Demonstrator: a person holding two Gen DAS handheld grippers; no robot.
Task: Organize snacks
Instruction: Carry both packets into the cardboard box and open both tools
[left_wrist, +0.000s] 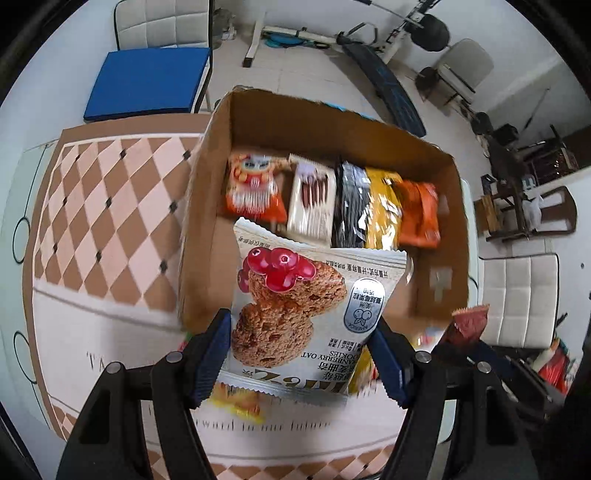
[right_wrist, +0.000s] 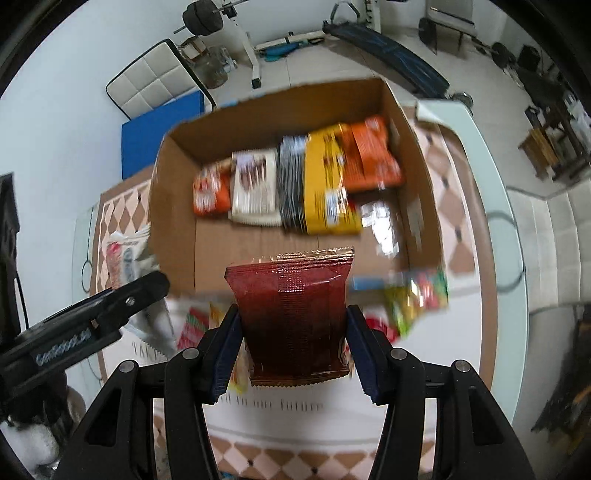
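Cookie pack (left_wrist: 295, 306), a flat white foil pouch printed with oat cookies and cranberries, held by the left gripper (left_wrist: 301, 354): jaws closed on its side edges near the lower seam, the upper part standing free above the near wall of the box (left_wrist: 207, 192). Red pack (right_wrist: 293, 317), a dark red crimp-sealed pouch, held the same way by the right gripper (right_wrist: 293, 356), jaws closed on both side edges, its top seam over the box's near wall.

Both packs appear light and thin; the film looks slick and crinkly, and the contents are probably brittle, so a moderate pinch across the edges or the end seam seems safer than pressure on the middle. A pouch held low is likely to flop or swing.

Inside the box, a row of packs (left_wrist: 332, 199) stands along the far wall: orange-white, cream, black, yellow, orange. The floor in front of the row is bare cardboard, apparently the place for a second row.

Outside the box, loose snacks (right_wrist: 413, 299) lie on the table (left_wrist: 107, 206), which bears a checked mat. Both views show motion blur.
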